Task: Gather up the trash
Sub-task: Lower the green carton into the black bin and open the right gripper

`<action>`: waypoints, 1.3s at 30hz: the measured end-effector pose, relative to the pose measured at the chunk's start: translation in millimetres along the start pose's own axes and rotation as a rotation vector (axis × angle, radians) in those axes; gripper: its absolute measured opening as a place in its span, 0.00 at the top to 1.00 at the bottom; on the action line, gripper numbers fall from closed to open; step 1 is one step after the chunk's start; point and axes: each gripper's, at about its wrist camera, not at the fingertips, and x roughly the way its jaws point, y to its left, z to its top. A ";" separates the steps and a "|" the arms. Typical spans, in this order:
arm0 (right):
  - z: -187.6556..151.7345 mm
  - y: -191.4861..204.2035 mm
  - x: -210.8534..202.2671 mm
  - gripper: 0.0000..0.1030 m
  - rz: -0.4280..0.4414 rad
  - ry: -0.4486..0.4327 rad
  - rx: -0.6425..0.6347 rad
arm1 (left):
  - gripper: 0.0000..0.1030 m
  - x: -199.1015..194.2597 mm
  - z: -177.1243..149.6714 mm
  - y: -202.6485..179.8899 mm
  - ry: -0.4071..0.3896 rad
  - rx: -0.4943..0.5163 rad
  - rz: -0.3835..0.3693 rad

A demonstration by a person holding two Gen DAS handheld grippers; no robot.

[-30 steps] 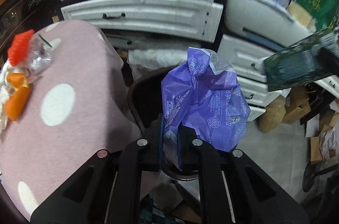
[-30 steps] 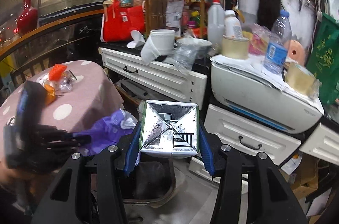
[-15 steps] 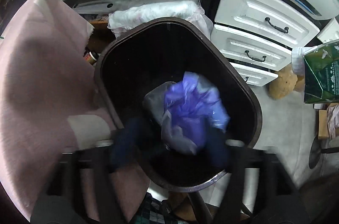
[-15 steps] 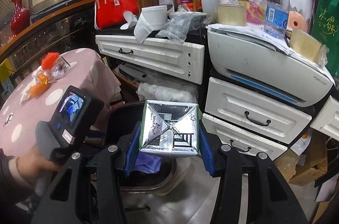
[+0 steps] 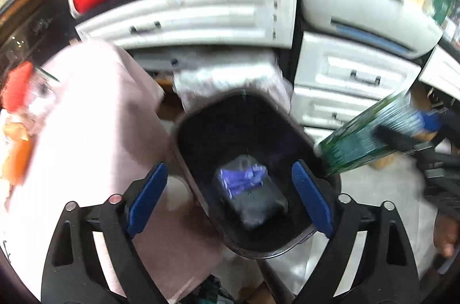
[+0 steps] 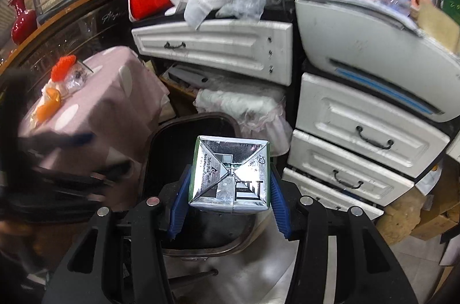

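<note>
my left gripper (image 5: 230,197), jaws opening and empty, hangs over the black bin (image 5: 201,131) holding the purple bag (image 5: 244,177); my right gripper (image 6: 228,190) pinches the carton (image 6: 230,174): i centre it above the bin before letting go.

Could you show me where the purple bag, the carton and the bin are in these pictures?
Purple bag (image 5: 243,179): left wrist view, on its crumpled purple middle, inside the bin.
Carton (image 6: 230,174): right wrist view, on its silver folded end.
Bin (image 5: 184,131): left wrist view, on its left rim.
</note>
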 end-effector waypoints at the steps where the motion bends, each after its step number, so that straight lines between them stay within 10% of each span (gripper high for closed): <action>1: -0.6 1.3 7.8 0.52 0.002 0.010 0.000 | 0.14 -8.0 1.6 2.3 -0.018 -0.008 -0.008; 14: -6.1 58.9 129.6 0.52 0.038 0.261 -0.079 | 0.11 -93.9 4.6 24.4 -0.196 -0.048 -0.075; 35: -15.3 85.5 274.1 0.51 -0.158 0.533 -0.103 | 0.11 -100.0 -12.0 73.0 -0.178 -0.131 -0.038; 39: -17.9 91.4 271.3 0.33 -0.165 0.529 -0.124 | 0.11 -99.2 -15.4 81.0 -0.170 -0.143 -0.026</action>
